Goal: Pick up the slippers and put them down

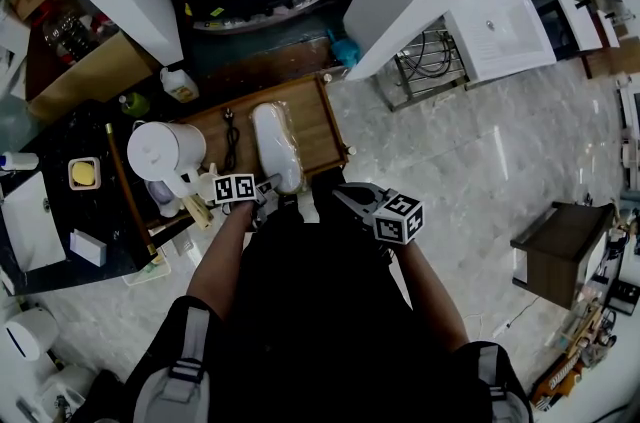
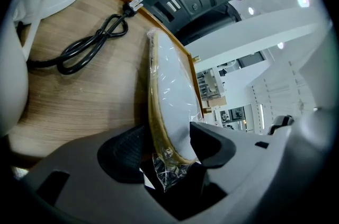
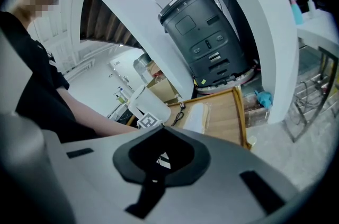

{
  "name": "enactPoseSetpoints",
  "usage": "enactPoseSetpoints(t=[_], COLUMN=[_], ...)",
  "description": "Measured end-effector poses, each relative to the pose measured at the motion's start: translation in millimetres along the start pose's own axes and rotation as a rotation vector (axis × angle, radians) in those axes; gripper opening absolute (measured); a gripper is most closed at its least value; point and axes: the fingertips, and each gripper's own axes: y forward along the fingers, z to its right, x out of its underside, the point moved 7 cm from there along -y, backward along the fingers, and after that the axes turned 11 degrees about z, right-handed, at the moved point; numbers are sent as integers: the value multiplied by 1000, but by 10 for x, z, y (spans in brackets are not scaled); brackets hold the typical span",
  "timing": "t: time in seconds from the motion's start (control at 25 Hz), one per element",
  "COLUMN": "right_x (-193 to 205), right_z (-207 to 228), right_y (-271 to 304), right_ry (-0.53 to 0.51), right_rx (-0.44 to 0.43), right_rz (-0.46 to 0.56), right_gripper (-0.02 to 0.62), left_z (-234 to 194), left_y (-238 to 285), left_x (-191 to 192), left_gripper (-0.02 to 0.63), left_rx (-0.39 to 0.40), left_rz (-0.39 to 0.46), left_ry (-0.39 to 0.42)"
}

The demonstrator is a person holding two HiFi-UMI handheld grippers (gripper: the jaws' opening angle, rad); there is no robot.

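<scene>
One clear bag (image 2: 167, 174) is seen to hold the white slippers (image 2: 174, 85), which lie on the wooden surface (image 2: 79, 106) straight ahead of the left claw (image 2: 169, 135); its jaws are closed on their near end, a pad against each face. The pack is judged light, soft and slick, so it is best pinched across the stiffer tan sole, not the loose bag tail. The right claw (image 3: 159, 157) is shut and empty, and nothing can be seen inside the jug (image 1: 165, 151) left of the left claw.
</scene>
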Motion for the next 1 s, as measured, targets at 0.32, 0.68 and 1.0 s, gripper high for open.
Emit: enactPoseSetpoints(t=[0.32, 0.68, 1.0], right_x=[22, 45, 21], right_z=[12, 39, 30], right_y=[-28, -46, -8], right_ry=[14, 22, 19], right_rx=[8, 20, 15], right_rz=[-1, -2, -13], right_gripper=[8, 8, 8], left_z=[-7, -46, -58], left_y=[27, 44, -28], left_x=[-31, -63, -29], left_gripper=[238, 176, 126], left_rx=[-13, 0, 42], left_rz=[-33, -46, 14], left_ry=[27, 27, -43])
